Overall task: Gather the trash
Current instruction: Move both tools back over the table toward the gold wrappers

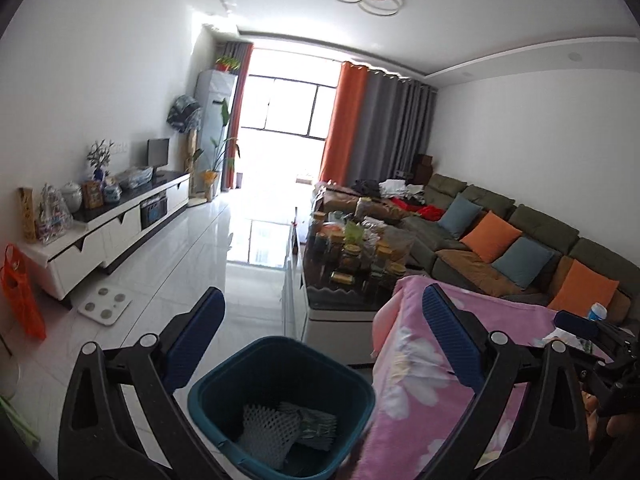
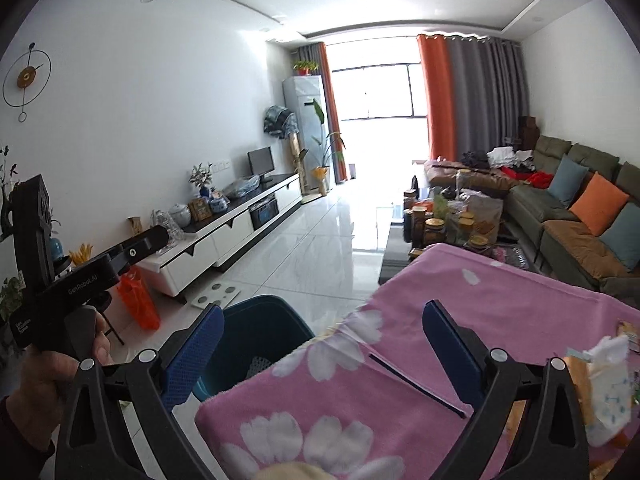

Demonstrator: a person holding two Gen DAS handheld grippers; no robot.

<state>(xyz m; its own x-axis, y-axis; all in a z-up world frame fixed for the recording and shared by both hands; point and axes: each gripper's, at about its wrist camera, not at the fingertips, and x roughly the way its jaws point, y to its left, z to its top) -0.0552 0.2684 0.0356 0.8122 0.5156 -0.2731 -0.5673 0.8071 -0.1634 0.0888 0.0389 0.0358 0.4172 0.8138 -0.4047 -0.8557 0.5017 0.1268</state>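
A bright living room with a pink floral-covered worktop (image 2: 460, 304) at lower right: the teal bin (image 1: 280, 396) at bottom centre holds white foam netting (image 1: 268, 432), crumpled wrappers (image 2: 608, 384) lie at the right edge, and both left gripper (image 1: 320, 344) and right gripper (image 2: 322, 356) fingers are spread, empty

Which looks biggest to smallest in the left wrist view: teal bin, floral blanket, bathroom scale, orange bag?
1. floral blanket
2. teal bin
3. orange bag
4. bathroom scale
Bag and scale look close in size; the bin's nearness exaggerates it.
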